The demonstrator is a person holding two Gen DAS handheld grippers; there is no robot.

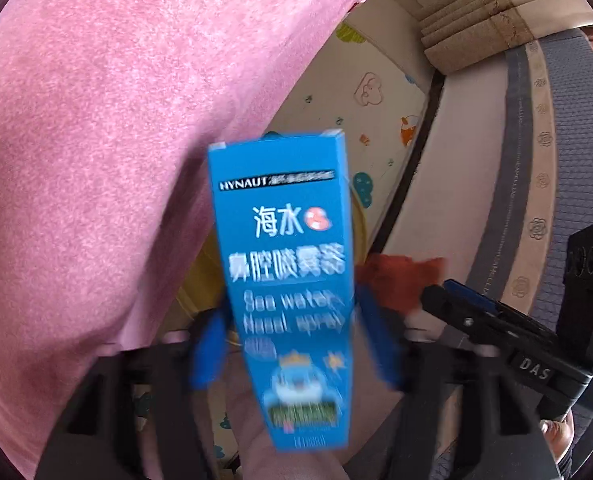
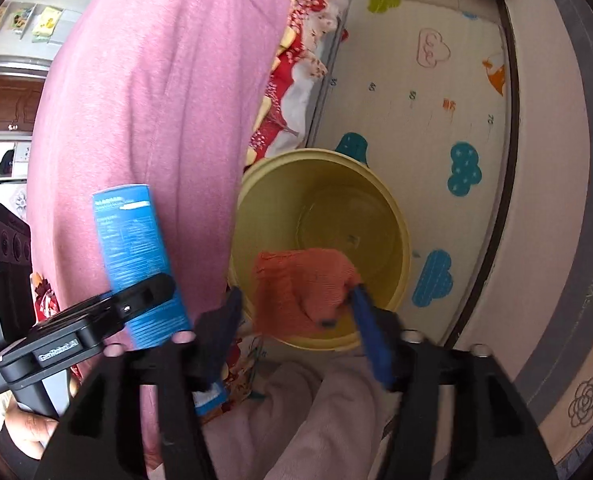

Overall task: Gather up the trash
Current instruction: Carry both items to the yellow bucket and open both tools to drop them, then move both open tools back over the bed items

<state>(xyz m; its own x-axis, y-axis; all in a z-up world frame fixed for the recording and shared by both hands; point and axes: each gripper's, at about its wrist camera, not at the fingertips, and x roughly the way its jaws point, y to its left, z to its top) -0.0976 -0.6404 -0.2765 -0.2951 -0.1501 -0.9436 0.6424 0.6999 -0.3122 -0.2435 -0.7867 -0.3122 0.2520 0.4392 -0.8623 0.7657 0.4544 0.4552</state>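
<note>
Left gripper [image 1: 292, 344]: jaws spread wide; blue box [image 1: 284, 280] stands between them, gaps at both sides.
Right gripper [image 2: 296, 316]: jaws parted; orange cloth [image 2: 300, 288] hangs against the right pad.
Yellow bucket [image 2: 396, 224]: on the floor mat [image 2: 416, 100], beneath the cloth.
Pink blanket [image 2: 156, 100]: left of bucket.

Blue nasal-spray box [image 1: 292, 280] upright beside yellow bin [image 2: 392, 220]; orange-red crumpled cloth [image 2: 300, 288] above bin's near rim.
</note>
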